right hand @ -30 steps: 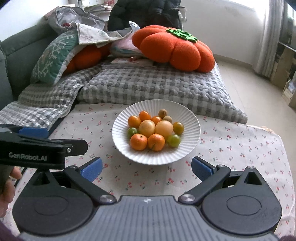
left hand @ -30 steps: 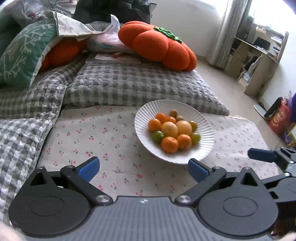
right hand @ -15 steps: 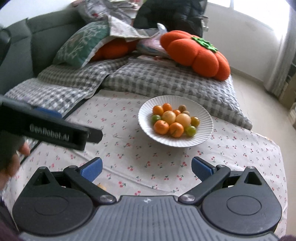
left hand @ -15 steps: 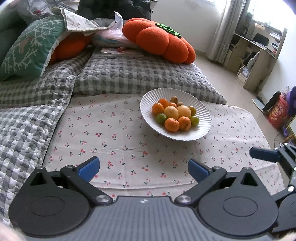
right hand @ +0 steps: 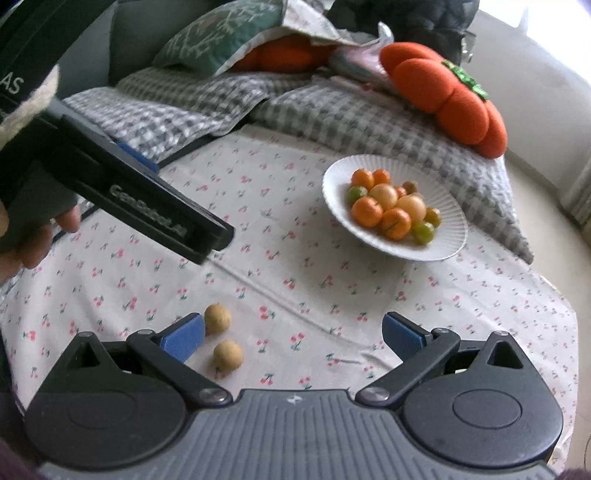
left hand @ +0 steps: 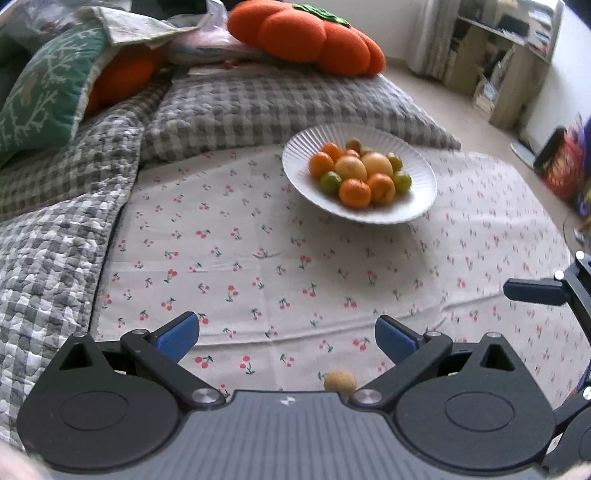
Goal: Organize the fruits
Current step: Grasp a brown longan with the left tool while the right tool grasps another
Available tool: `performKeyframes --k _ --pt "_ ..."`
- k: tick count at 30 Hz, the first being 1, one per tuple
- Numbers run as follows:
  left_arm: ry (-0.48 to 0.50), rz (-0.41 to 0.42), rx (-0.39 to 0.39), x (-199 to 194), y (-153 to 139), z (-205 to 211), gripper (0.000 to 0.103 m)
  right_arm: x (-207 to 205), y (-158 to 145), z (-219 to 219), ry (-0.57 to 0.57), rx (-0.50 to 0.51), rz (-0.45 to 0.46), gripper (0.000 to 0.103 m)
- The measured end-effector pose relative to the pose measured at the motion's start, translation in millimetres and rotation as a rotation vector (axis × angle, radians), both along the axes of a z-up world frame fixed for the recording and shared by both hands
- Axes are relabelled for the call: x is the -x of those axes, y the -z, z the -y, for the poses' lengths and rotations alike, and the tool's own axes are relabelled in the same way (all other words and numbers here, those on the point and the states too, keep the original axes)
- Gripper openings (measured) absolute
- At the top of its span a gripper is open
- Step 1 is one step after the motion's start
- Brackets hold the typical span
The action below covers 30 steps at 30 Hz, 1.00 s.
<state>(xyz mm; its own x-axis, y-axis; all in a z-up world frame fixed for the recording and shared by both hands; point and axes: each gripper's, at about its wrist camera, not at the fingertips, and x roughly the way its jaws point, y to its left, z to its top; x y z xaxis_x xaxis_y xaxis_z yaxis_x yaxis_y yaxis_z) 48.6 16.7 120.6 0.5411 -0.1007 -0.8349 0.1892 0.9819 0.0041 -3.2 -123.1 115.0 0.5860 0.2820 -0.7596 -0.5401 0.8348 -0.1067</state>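
White ribbed plate (right hand: 448, 236) holds orange, yellow and green fruits (right hand: 392, 209). Two tan-brown fruits (right hand: 218, 318) on cream cloth (left hand: 280, 266) with red cherry print. Grey-white check quilt (left hand: 258, 107). Orange pumpkin cushion (left hand: 306, 35) with green top. Teal pillow (left hand: 40, 99), white branch pattern. Left gripper (left hand: 286, 338) and right gripper (right hand: 293, 338) both black with blue pads (right hand: 184, 338).

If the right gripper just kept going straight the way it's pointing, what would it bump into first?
Probably the cherry-print tablecloth. The right gripper is open and tilted down toward bare cloth; the two small tan fruits lie left of its line, and the plate sits farther off to the right. Depth is uncertain.
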Motion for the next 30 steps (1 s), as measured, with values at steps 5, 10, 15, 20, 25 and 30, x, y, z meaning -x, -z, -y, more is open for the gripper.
performKeyframes --k 5,10,15,20,25,30 --pt "0.062 -0.053 -0.045 2.6 13.2 11.4 0.095 -1.7 10.3 -0.3 -0.008 -0.024 -0.059 0.101" --pt "0.098 -0.088 -0.072 5.2 26.9 17.5 0.094 3.9 22.1 -7.6 -0.051 -0.02 -0.094 0.095" --pt "0.118 -0.115 -0.119 4.2 40.9 20.8 0.09 8.1 32.5 -15.6 -0.093 0.001 -0.129 0.087" --pt "0.136 -0.115 -0.133 4.7 46.0 24.9 0.09 9.3 38.3 -18.9 -0.109 0.018 -0.137 0.082" --pt "0.145 -0.127 -0.141 2.3 51.3 29.4 0.087 8.0 43.4 -20.1 -0.123 0.022 -0.153 0.075" --pt "0.147 -0.145 -0.131 -0.2 55.5 32.1 0.081 4.9 49.9 -19.6 -0.14 0.029 -0.163 0.063"
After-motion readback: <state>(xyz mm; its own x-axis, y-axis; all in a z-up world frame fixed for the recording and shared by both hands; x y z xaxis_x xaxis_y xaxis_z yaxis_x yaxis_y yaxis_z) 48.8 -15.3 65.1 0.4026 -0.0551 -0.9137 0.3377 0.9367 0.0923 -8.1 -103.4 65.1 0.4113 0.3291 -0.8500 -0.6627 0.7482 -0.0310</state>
